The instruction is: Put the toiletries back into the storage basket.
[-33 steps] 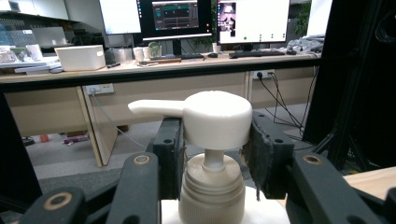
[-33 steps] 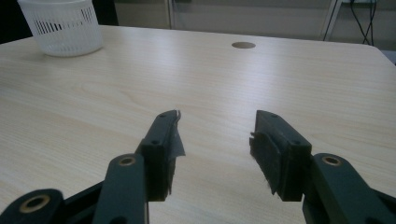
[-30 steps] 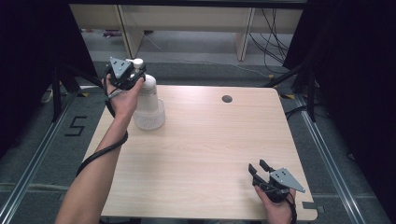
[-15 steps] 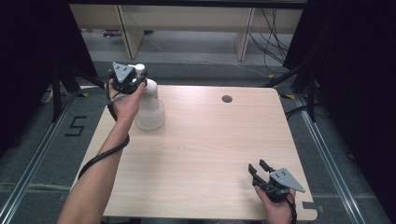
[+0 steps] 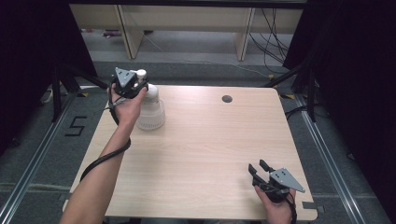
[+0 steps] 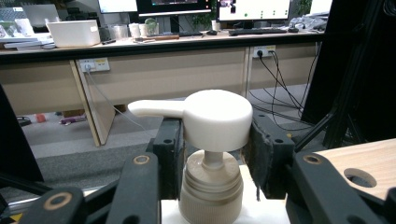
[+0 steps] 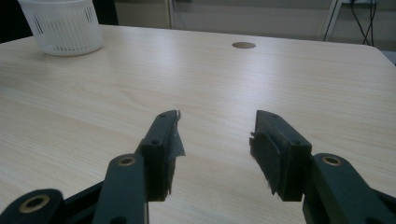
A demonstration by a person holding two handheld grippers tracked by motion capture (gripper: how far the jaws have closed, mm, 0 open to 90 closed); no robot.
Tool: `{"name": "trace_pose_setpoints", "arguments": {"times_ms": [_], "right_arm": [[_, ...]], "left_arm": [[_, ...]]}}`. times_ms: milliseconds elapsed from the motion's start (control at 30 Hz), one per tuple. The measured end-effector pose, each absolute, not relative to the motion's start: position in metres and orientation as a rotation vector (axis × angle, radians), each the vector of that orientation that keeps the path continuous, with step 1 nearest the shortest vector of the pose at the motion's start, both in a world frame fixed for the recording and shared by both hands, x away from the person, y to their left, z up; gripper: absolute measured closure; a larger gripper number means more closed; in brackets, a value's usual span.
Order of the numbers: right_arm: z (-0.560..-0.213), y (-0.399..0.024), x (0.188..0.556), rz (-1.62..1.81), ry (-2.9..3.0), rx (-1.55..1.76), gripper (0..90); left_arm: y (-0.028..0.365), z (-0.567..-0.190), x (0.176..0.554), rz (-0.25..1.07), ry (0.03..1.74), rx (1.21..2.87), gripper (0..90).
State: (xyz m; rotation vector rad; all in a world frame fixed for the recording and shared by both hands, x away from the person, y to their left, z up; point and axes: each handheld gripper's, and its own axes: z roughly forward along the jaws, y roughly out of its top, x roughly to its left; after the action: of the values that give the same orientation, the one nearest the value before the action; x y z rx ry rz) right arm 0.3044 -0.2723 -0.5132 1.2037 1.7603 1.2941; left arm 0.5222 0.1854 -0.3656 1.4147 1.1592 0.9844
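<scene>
Left gripper view – left gripper [image 6: 212, 154] clamps pump head [image 6: 217, 119]; high view hides contact.

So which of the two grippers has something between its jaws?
The left gripper, at the table's far left corner: its jaws flank the white pump bottle's pump head. The right gripper, near the front right corner, stands open over bare wood.

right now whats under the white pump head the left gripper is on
Under the pump head a thin stem runs into a ribbed beige collar on the bottle. The left gripper jaws flank it. The bottle's contents cannot be seen.
</scene>
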Motion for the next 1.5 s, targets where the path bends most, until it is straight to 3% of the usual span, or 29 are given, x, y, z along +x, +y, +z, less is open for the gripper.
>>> {"name": "trace_pose_setpoints", "arguments": {"times_ms": [1133, 1500], "right_arm": [[-0.5134, -0.2711, 0.3043, 1.306, 1.764, 1.227, 50.0], [-0.5134, -0.271, 0.3043, 1.312, 1.764, 1.227, 49.7]], "left_arm": [[0.1927, -0.373, 0.5197, 0.987, 1.178, 1.394, 58.0], [0.1924, -0.3723, 0.5202, 0.954, 1.19, 1.384, 45.9]]}}
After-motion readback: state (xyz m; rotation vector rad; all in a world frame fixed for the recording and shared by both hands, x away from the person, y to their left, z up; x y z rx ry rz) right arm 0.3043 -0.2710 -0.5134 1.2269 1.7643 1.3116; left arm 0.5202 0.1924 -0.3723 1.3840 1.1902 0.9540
